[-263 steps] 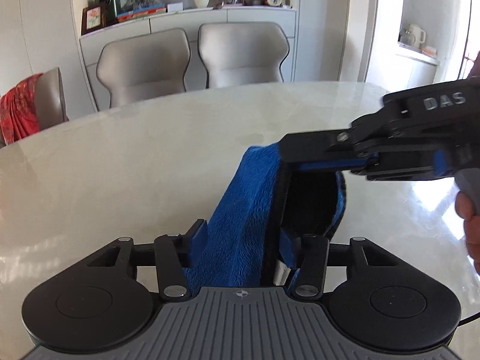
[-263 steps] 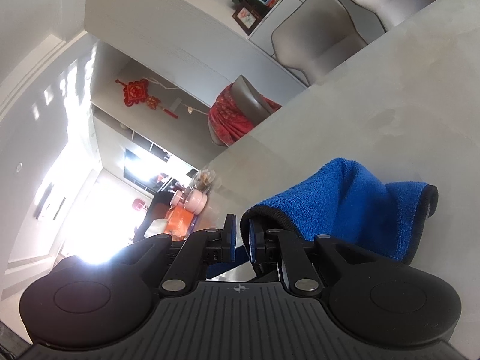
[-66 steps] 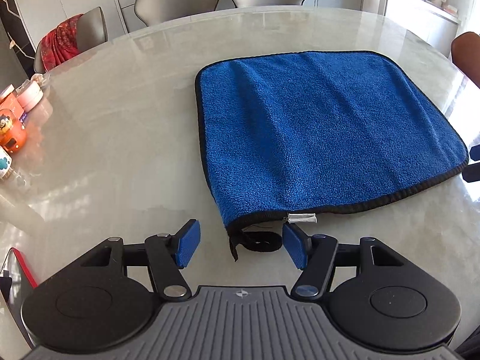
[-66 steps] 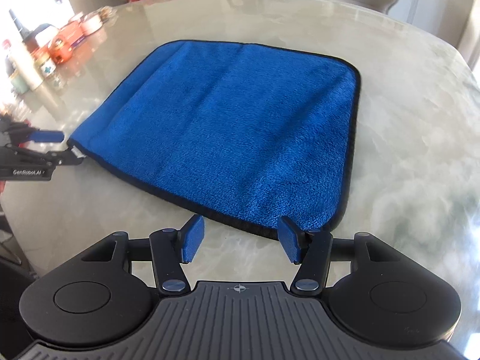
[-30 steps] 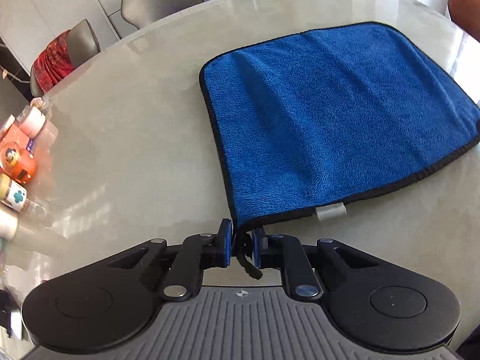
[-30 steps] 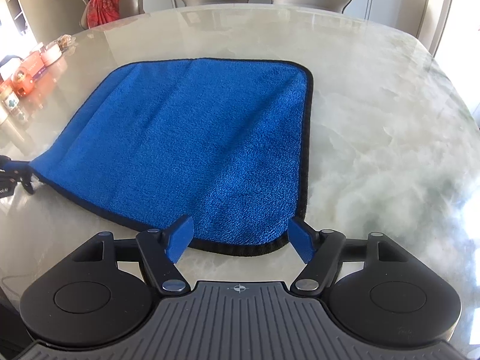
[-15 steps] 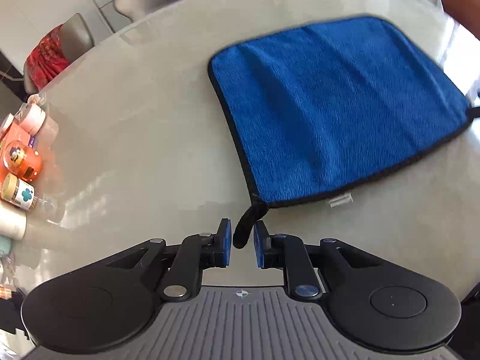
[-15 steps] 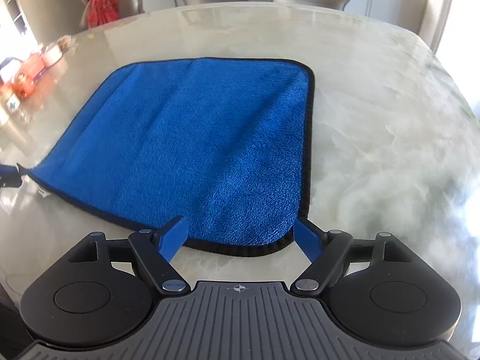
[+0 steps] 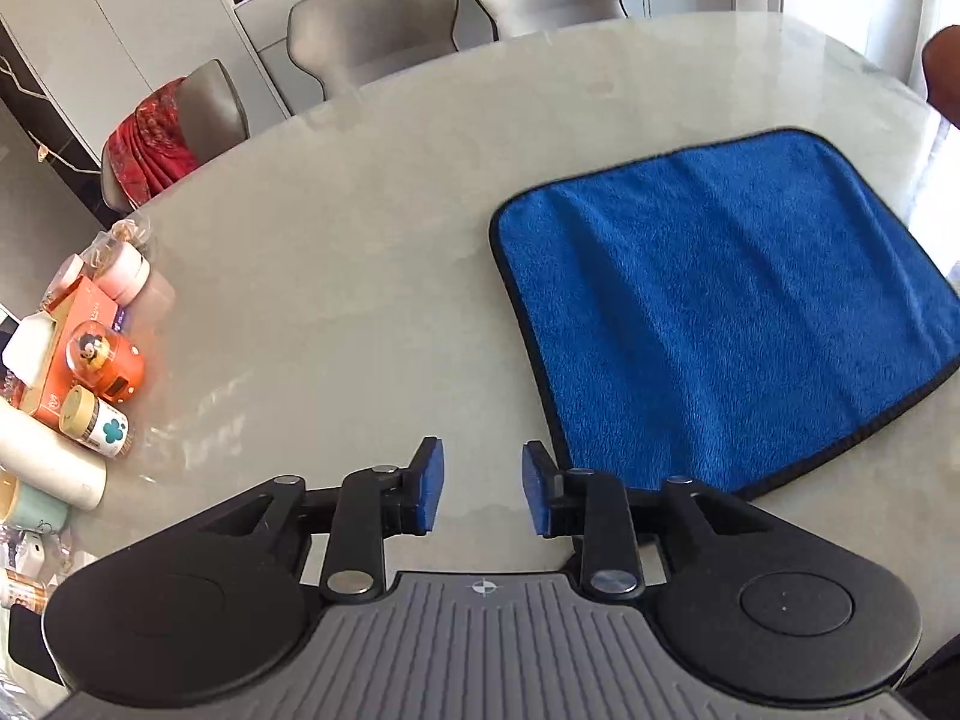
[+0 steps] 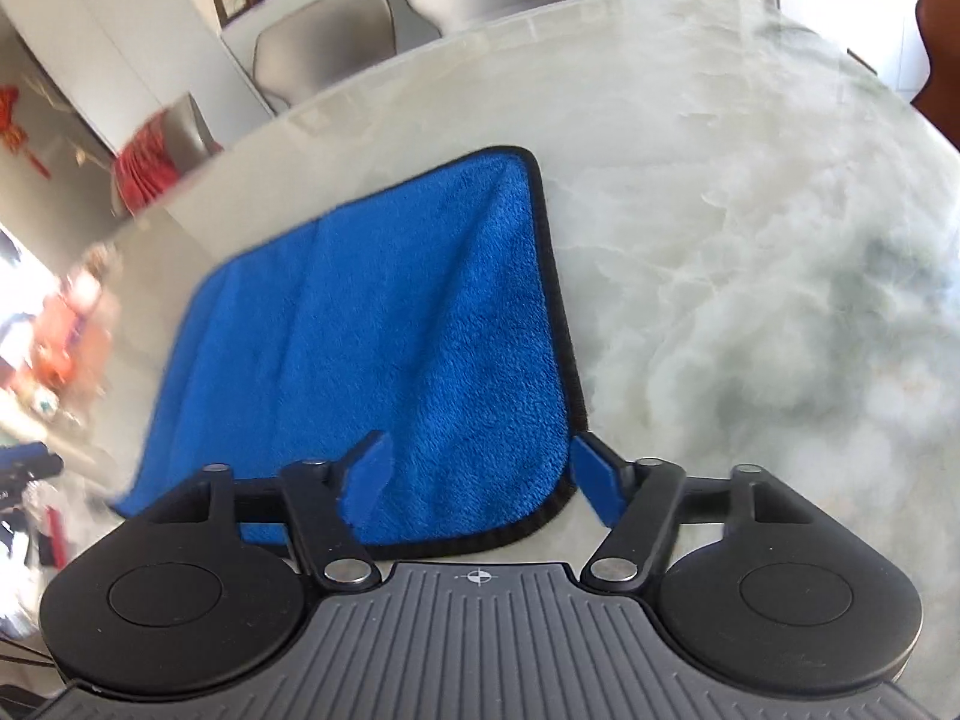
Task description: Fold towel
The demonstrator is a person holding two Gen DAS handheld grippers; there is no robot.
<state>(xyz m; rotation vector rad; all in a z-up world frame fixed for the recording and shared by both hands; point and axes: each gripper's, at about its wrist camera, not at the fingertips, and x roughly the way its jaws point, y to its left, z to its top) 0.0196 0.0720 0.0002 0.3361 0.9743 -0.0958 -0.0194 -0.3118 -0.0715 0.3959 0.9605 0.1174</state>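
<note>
A blue towel (image 9: 720, 312) with a black hem lies spread flat on the marble table (image 9: 336, 276). In the left wrist view it lies to the right. My left gripper (image 9: 482, 492) is open and empty, just left of the towel's near left corner. In the right wrist view the towel (image 10: 396, 348) fills the centre. My right gripper (image 10: 480, 480) is wide open, its jaws on either side of the towel's near right corner, not closed on it.
Jars, a bottle and orange boxes (image 9: 90, 360) crowd the table's left edge. Grey chairs (image 9: 372, 18) stand behind the table, one with a red cloth (image 9: 150, 144). A person's arm (image 9: 942, 72) shows at the far right.
My left gripper let go of the towel's corner loop, opened and swung left, so the towel now lies to its right. My right gripper stayed open and turned over the near right corner.
</note>
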